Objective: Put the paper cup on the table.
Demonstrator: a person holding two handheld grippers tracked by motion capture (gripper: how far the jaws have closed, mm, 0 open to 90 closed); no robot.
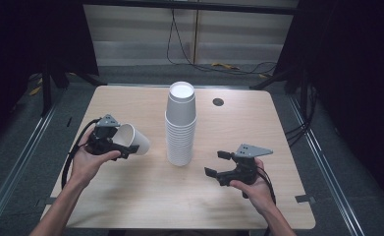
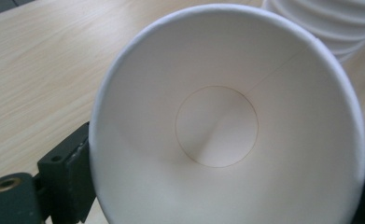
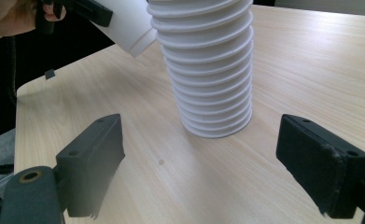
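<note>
A single white paper cup (image 1: 133, 140) (image 2: 222, 126) is held tilted on its side above the left part of the table, base toward the stack. My left gripper (image 1: 120, 142) is shut on it near the rim, and its black fingers (image 2: 68, 182) press the cup's outer wall on both sides. A tall stack of white paper cups (image 1: 180, 128) (image 3: 208, 70) stands upside down at the table's middle. My right gripper (image 1: 215, 163) (image 3: 217, 163) rests low at the right, open and empty, facing the stack's base. The held cup (image 3: 129, 23) hangs just left of the stack in the right gripper view.
The light wooden table (image 1: 145, 196) has a round dark cable hole (image 1: 218, 102) at the back right. Cables (image 1: 229, 66) lie on the floor behind the table. Dark curtains stand on both sides.
</note>
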